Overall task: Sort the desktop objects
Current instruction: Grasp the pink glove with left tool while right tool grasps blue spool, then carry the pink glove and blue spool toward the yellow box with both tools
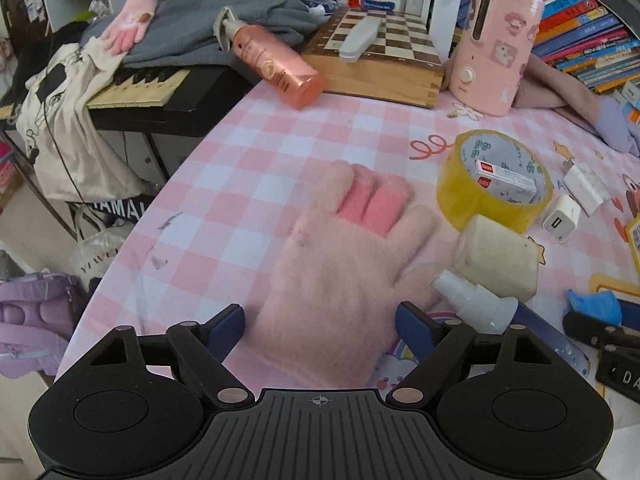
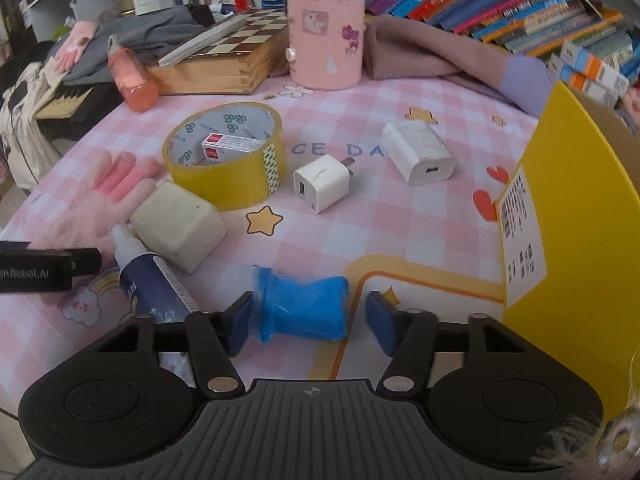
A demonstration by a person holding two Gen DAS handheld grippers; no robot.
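Left gripper (image 1: 320,326) wide open w/ pink glove (image 1: 340,260) btwn fingers, frame center. Right gripper (image 2: 308,320) open around blue roll (image 2: 300,306), lower center; nothing gripped.

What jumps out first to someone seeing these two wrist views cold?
Probably the fuzzy pink glove lying flat on the pink checked tablecloth, framed by the open left gripper. Next, the blue crumpled object between the open fingers of the right gripper. Behind it, the yellow tape roll with a small box inside stands out mid-table.
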